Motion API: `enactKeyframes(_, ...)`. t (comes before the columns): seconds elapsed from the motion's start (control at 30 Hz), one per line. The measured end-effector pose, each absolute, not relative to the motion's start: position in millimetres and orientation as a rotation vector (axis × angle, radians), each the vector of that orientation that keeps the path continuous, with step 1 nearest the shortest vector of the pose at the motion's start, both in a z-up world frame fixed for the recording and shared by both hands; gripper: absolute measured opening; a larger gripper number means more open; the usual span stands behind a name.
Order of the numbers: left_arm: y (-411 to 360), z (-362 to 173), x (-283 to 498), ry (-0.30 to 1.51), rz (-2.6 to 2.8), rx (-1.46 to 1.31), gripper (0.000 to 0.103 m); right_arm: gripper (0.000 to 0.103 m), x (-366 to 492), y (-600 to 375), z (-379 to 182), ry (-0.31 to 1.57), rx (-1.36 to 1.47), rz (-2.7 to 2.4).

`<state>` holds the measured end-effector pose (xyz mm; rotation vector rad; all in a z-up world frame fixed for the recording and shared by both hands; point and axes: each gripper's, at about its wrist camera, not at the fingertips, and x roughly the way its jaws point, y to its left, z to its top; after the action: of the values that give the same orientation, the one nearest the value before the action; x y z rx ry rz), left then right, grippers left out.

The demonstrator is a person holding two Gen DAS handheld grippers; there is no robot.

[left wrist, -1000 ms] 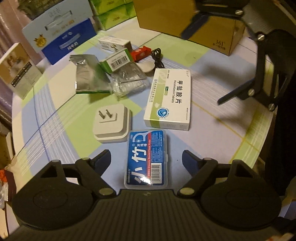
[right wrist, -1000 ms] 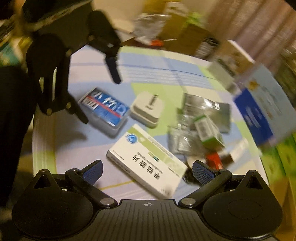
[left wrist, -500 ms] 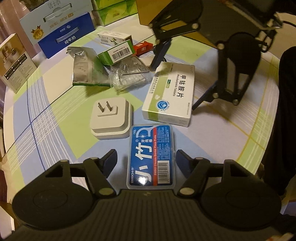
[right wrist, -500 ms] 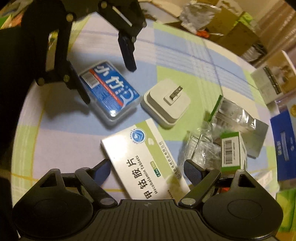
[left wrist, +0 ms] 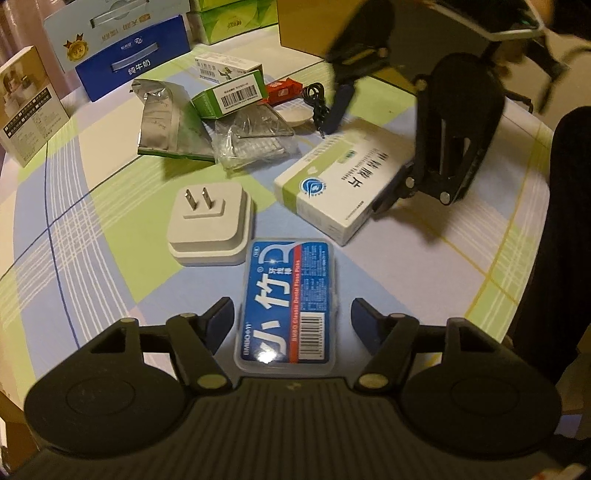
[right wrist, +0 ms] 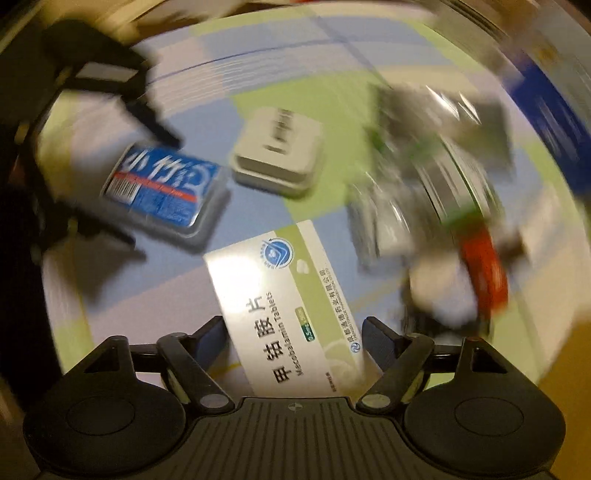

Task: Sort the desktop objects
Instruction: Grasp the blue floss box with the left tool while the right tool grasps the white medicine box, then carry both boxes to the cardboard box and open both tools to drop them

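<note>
left gripper (left wrist: 291, 314) straddles the floss box (left wrist: 287, 304), small gaps either side, nothing gripped. right gripper (right wrist: 293, 334) closing around the tablet carton (right wrist: 286, 317), pads not touching. plug adapter (left wrist: 208, 223) just beside the floss box.

Checked tablecloth (left wrist: 110, 206), cardboard box (left wrist: 295, 26), dark trouser leg (left wrist: 561, 229)

Both grippers point steeply down at the table right now. The left gripper (left wrist: 291, 314) has its jaws about half spread, one finger on each side of the blue floss pick box (left wrist: 287, 305), with small gaps so the pads aren't pressing it. The right gripper (right wrist: 293, 334) is closing its jaws around the white tablet box (right wrist: 284, 314), pads close to its edges but not clearly clamped.
</note>
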<state>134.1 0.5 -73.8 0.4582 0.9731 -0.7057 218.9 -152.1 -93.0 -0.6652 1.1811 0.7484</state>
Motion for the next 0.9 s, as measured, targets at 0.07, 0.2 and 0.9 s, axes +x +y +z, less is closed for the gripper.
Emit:
enactKeyframes(0.07,-2,-73,134,0.973,-0.696,0.448,0.066,0.076,219,-165,-91,1.245,-0.526,0.613)
enactKeyframes(0.2,-6,-75,134,0.977,-0.674,0.443,0.066,0.076,204,-187,-93,1.288,-0.291,0.536)
enactKeyframes(0.9,-6,-81,140,1.012,-0.621,0.395,0.054,0.078,165,-202,-114,1.005,-0.214,0.477)
